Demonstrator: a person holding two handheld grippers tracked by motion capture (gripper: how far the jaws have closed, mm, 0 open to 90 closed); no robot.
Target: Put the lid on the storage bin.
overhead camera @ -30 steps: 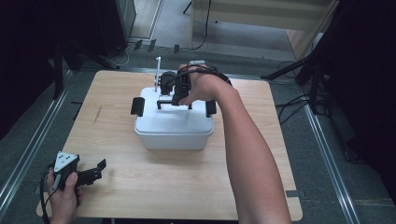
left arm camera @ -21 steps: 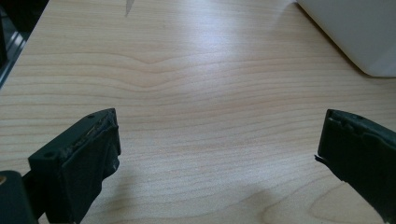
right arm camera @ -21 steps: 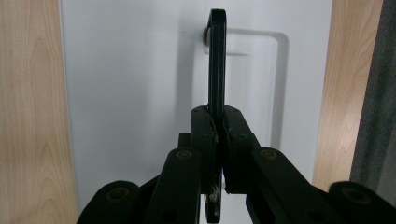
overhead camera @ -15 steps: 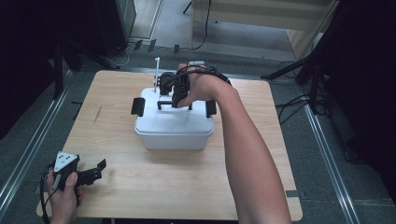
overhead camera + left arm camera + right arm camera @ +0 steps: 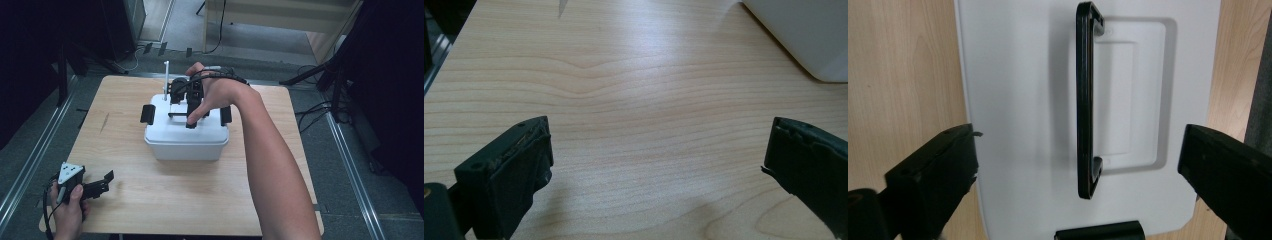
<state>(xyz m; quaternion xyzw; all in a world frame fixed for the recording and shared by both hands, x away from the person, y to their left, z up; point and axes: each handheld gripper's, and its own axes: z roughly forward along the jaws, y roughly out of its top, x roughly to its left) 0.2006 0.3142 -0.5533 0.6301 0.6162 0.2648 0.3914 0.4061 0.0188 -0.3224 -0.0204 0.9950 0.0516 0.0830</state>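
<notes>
On the pale wooden table [image 5: 150, 200], ringed by a dim room, a white lidded box [image 5: 186, 135] sits toward the far side. The right gripper [image 5: 1078, 165], its jaws having just opened wide, hangs above the black lid handle [image 5: 1085, 100], seemingly clear of it. Near left, the left gripper [image 5: 659, 165] gapes over bare wood.

A light wooden counter [image 5: 150, 200] is carrying everything in front of me. A white lidded box [image 5: 186, 142] is sitting directly on it, a little toward the far side and about midway between left and right, with a black clip [image 5: 147, 114] showing at each end. The wood around the box is lying bare, its grain running left to right.
</notes>
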